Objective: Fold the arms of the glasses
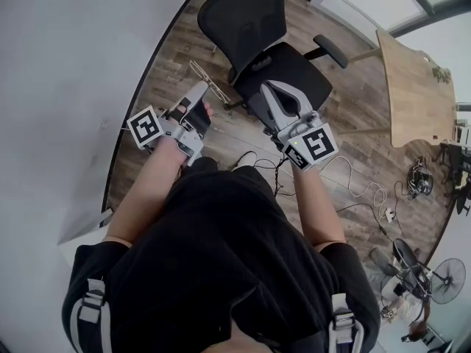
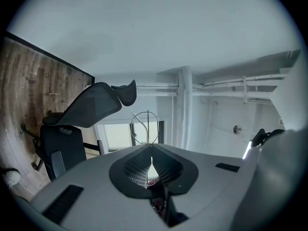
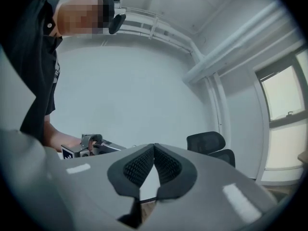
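Note:
Thin wire-framed glasses point(image 1: 211, 86) stick out from the tip of my left gripper point(image 1: 199, 88), which is shut on them. In the left gripper view one round wire rim of the glasses point(image 2: 144, 127) rises just past the closed jaw tips of that gripper point(image 2: 151, 147), in front of a window. My right gripper point(image 1: 269, 87) is held up to the right of the glasses, apart from them. Its jaws are shut with nothing between them, as the right gripper view shows at the tips point(image 3: 154, 146). The left gripper point(image 3: 84, 145) shows low at the left of that view.
A black office chair point(image 1: 257, 35) stands on the wooden floor right beyond both grippers. A large white surface point(image 1: 66, 87) fills the left. At the right are a wooden table point(image 1: 412, 87), cables on the floor point(image 1: 353, 186) and a fan point(image 1: 445, 278).

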